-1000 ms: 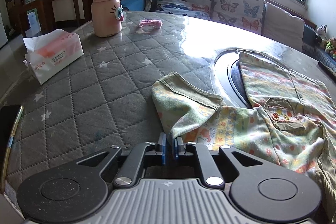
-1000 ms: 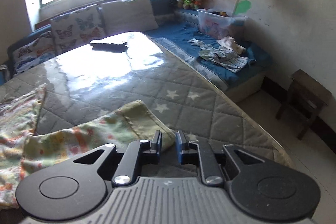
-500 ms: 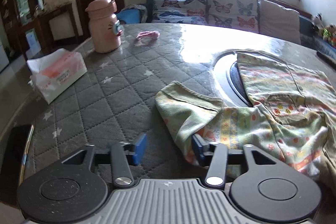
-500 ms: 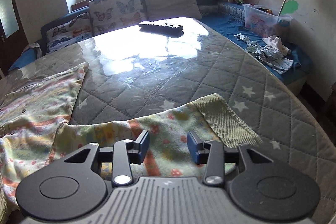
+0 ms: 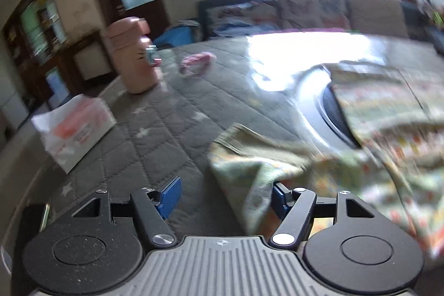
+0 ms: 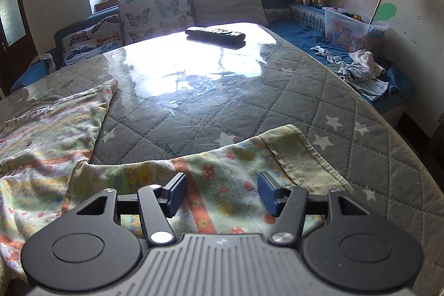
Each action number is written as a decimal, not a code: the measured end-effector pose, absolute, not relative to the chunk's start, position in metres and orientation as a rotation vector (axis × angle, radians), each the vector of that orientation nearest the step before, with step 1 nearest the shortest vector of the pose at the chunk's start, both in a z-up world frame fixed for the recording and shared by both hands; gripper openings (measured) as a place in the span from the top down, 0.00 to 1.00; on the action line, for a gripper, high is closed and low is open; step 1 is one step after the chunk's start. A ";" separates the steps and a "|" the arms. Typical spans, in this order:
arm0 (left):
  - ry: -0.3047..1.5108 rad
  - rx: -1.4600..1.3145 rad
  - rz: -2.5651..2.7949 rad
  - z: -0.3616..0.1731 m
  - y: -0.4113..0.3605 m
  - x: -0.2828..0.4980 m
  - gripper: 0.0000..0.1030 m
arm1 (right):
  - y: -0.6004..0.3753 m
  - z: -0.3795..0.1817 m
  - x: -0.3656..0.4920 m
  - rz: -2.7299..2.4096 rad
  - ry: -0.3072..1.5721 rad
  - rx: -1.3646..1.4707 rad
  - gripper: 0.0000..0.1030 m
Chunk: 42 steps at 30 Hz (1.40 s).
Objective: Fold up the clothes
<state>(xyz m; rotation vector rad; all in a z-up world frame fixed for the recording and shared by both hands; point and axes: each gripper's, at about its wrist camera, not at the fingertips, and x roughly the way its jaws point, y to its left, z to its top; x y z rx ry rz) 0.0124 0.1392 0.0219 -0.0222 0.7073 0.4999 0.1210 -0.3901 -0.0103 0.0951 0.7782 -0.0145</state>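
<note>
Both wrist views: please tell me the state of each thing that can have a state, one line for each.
Left claw: jaws opening, pressing nothing, cloth edge between them.
Right claw: jaws opening, above the sleeve, not gripping it.
Shirt: spread on the table, not folded yet.
Right sleeve: lying flat, stretched out.
Left sleeve: crumpled, cuff turned over.
Pink bottle: upright, lid closed.
Tissue pack: lying on the table.

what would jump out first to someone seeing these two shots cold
The patterned garment spread over the quilted table, one sleeve stretched toward the right gripper, whose jaws are opening just above the cloth. In the blurred left view, the left gripper is opening too, beside the other folded-over sleeve. Next comes the window glare on the tabletop around a black remote, and a pink bottle by a tissue pack.
</note>
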 end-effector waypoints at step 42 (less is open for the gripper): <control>0.755 0.102 0.099 0.015 0.038 0.022 0.31 | -0.249 0.004 0.085 0.440 0.761 -0.166 0.38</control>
